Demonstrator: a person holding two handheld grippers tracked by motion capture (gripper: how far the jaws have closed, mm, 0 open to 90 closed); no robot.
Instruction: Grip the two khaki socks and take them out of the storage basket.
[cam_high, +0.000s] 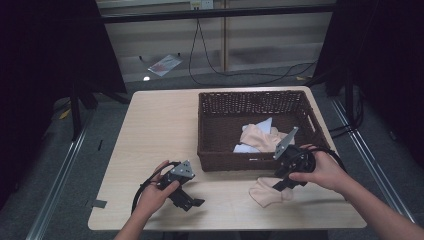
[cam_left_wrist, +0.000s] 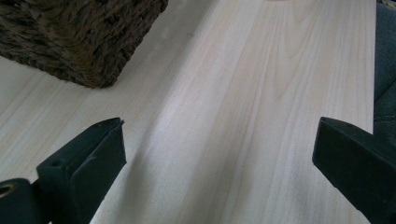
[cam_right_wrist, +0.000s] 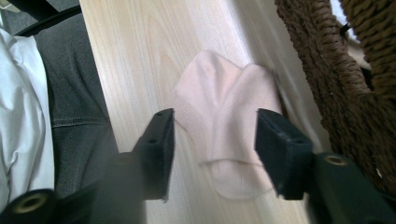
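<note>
Right claw (cam_right_wrist: 212, 154) open, sock (cam_right_wrist: 224, 126) lengthwise between, seemingly

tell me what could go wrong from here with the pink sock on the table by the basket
The right gripper is open, its jaws straddling the pale pink sock lying flat on the light wooden table. Closing on such thin fabric might pinch only a fold, or just scrape the tabletop. The dark brown woven wicker basket stands close beside the sock, so a jaw or the lifted sock could catch its wall.
</note>
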